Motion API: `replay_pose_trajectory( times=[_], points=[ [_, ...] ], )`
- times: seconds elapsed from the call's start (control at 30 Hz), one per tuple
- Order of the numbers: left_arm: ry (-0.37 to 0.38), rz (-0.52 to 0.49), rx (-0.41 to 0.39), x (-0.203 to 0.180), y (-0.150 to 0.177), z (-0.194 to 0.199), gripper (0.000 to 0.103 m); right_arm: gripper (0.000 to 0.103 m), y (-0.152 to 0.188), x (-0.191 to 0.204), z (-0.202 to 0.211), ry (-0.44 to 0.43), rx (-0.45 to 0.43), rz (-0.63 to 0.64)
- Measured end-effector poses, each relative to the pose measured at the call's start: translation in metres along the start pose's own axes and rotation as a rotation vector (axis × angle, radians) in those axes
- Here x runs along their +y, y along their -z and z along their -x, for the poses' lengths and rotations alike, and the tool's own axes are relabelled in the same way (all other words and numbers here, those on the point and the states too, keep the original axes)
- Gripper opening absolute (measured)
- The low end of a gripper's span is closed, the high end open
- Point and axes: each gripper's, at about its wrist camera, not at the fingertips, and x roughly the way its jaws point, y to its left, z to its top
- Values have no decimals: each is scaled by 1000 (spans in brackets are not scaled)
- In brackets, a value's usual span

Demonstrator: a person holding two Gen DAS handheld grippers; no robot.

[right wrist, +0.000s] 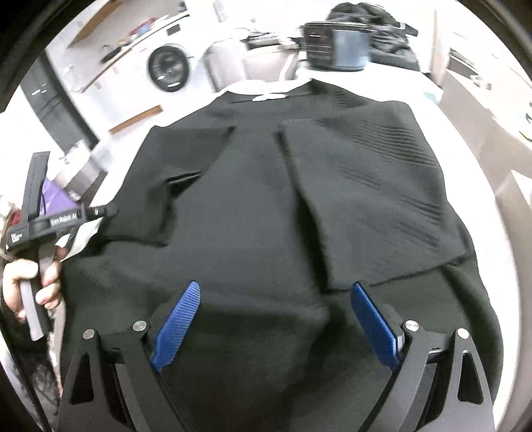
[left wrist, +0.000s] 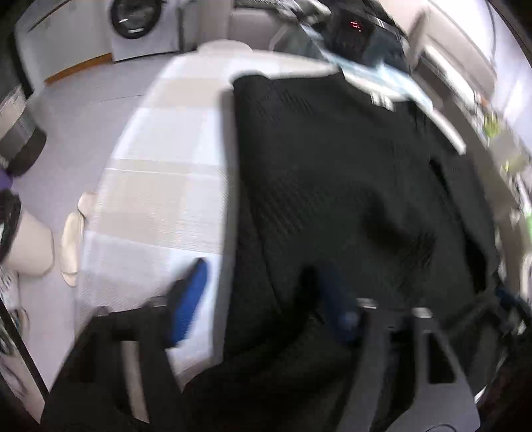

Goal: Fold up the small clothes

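- Black garment point(right wrist: 266, 206) lies spread on the surface point(left wrist: 159, 172), sleeves already folded inward toward its middle, its hem hanging off the near edge and its collar toward the far edge
- Left hand-held gripper point(left wrist: 262, 302) straddles the garment's left edge, one blue pad on bare checked cloth and the other over black fabric; the view is blurred, so I cannot tell whether it has pinched anything
- Right hand-held gripper point(right wrist: 276, 319) is spread wide above the hem, grasping nothing
- Risk, as I judge it: a pinch from one side only would drag the garment askew and pull the folded sleeves open
- A grab that catches only the top layer would leave the under layer behind, bunching the fold
- Dark pot point(right wrist: 335, 46) and a pile of dark clothes point(right wrist: 375, 20) sit at the far edge, just beyond the collar; a fold carried too far could nudge them
- Washing machine point(right wrist: 169, 68) stands well beyond the surface, no obstacle
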Motion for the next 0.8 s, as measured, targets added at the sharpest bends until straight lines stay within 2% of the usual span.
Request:
replay_pose_trajectory(
  times=[0.03, 0.07, 0.1, 0.27, 0.4, 0.43, 0.47, 0.5, 0.57, 0.63, 0.67, 0.73, 0.8],
  points=[
    [-18, -52, -42, -6, 3, 2, 36, 94, 0, -6, 0, 13, 1, -13],
    [5, -96, -60, -11, 9, 6, 16, 94, 2, -16, 2, 21, -1, -22],
    [-3, -115, -75, -10, 11, 10, 12, 94, 4, -24, 3, 32, -1, -34],
    [-57, -63, -72, 22, 12, 18, 10, 94, 3, -45, 1, 63, 4, -79],
    [-66, -32, -62, 25, 13, 23, 13, 94, 2, -54, 4, 78, -9, -88],
    [-68, -34, -64, 23, 15, 27, 15, 94, 2, -57, 7, 84, -16, -90],
    [-64, -34, -71, 20, 18, 31, 24, 94, 2, -60, 9, 88, -23, -94],
    [-56, -35, -81, 16, 23, 35, 44, 94, 4, -65, 12, 94, -29, -99],
    [-64, -29, -82, 16, 29, 38, 60, 95, 8, -72, 6, 104, -18, -99],
    [-57, -17, -86, 20, 39, 48, 60, 95, 13, -78, -7, 139, 69, -96],
    [-41, -4, -93, 23, 46, 56, 61, 95, 18, -79, -4, 139, 65, -94],
    [-19, 35, -107, 34, 65, 74, 69, 95, 27, -81, 8, 110, 35, -83],
    [-23, 40, -101, 42, 84, 84, 71, 95, 36, -85, 20, 97, 17, -83]
  ],
)
